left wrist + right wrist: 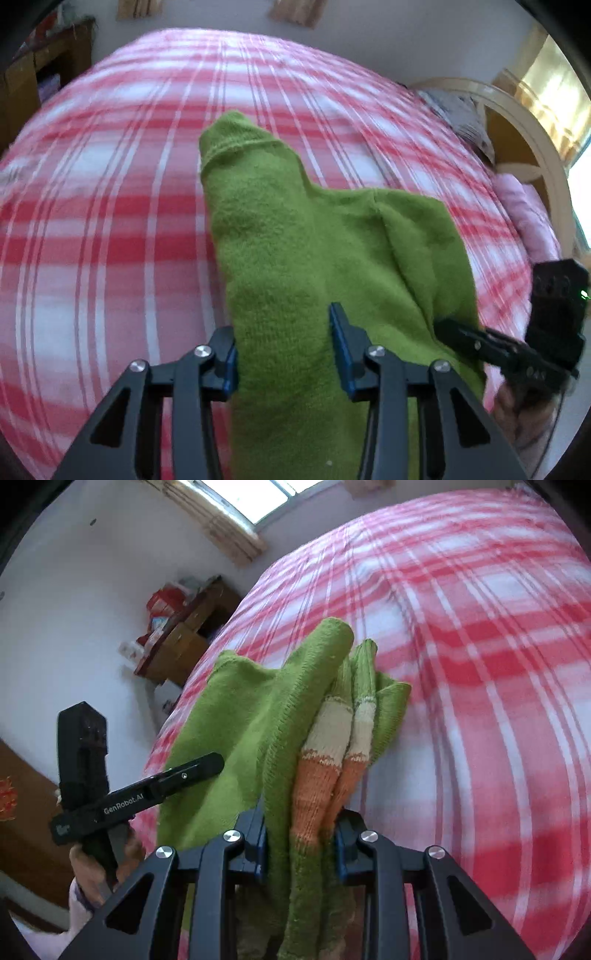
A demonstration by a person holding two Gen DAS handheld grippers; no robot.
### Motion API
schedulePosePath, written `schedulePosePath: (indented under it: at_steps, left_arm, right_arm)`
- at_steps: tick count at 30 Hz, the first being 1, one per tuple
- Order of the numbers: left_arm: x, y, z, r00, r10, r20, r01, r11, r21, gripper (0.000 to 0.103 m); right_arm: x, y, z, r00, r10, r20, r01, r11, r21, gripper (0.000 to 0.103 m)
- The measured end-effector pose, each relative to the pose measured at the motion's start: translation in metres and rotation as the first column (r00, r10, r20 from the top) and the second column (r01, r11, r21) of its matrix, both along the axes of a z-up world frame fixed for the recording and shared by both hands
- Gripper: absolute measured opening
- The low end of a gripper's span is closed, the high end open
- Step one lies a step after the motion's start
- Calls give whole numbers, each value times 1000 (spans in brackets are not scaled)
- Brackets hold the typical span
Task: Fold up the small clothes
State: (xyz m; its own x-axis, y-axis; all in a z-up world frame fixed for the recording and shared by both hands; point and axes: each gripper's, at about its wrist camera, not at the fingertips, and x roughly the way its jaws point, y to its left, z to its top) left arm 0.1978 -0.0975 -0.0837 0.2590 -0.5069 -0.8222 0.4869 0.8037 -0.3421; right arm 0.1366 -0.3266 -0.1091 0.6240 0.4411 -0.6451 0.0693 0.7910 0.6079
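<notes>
Above the bed (110, 221) with its red-and-white plaid cover, the green knit garment (295, 258) hangs between both grippers. Left gripper (284, 350): jaws spread wide, cloth lying between them without a pinch. Right gripper (300, 843): jaws closed on the garment's bunched, orange-banded folds.

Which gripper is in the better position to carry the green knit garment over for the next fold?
Right. The right gripper is shut on the green knit garment, gathered edge included. The left gripper stands open around the cloth, gripping nothing.
</notes>
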Motion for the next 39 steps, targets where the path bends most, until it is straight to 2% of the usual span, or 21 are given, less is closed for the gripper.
schedulePosePath:
  at_steps: [3,5,6,9,11,12,15,17,18,20,23,28,34,39]
  left_arm:
    - [-24,16,-1,1000,-6,11,6,1000,1,56]
    - [-28,16,-1,998,13,55,-15,999,36,81]
    - [-26,15,-3,997,36,73,-40,997,62,86]
    - [-16,9,-11,996,63,62,-68,995,75,90]
    - [-12,3,-16,996,74,59,-79,993,85,92]
    - [-11,-1,-19,995,81,62,-87,992,89,92]
    - [-16,-12,-20,991,80,107,-89,992,85,85]
    - [-24,-17,-16,987,57,150,-69,995,77,62]
    - [-28,-21,-13,984,46,170,-60,995,80,61]
    - [-34,-26,-10,974,38,223,-65,991,114,51]
    - [-41,-27,-4,962,42,270,-80,988,131,39]
    - [-54,-13,7,953,61,297,-104,986,131,35]
    - [-66,7,19,935,107,339,-162,977,140,35]
    - [-68,33,29,912,171,374,-242,958,152,35]
  right_arm:
    - [-35,8,-5,1000,26,-7,-26,999,20,28]
    - [-49,11,-8,1000,14,7,-14,1000,-3,29]
    - [-51,11,-8,1000,4,20,-4,1000,-17,31]
    - [-48,8,-11,999,-51,19,51,999,-1,39]
    - [-41,6,-15,996,-87,20,88,996,-11,50]
    - [-37,6,-18,994,-103,20,103,995,-5,52]
    - [-34,5,-24,990,-134,47,133,991,28,53]
    - [-35,12,-22,989,-137,64,138,990,-12,53]
    - [-36,14,-20,988,-137,67,140,989,-38,51]
    - [-39,22,-17,988,-137,71,142,987,-73,37]
    - [-41,34,-5,985,-148,86,161,974,-161,32]
    - [-56,69,23,980,-118,162,165,934,-318,30]
    - [-64,93,46,971,-78,225,152,931,-332,30]
    - [-58,124,56,968,-23,251,108,939,-326,30]
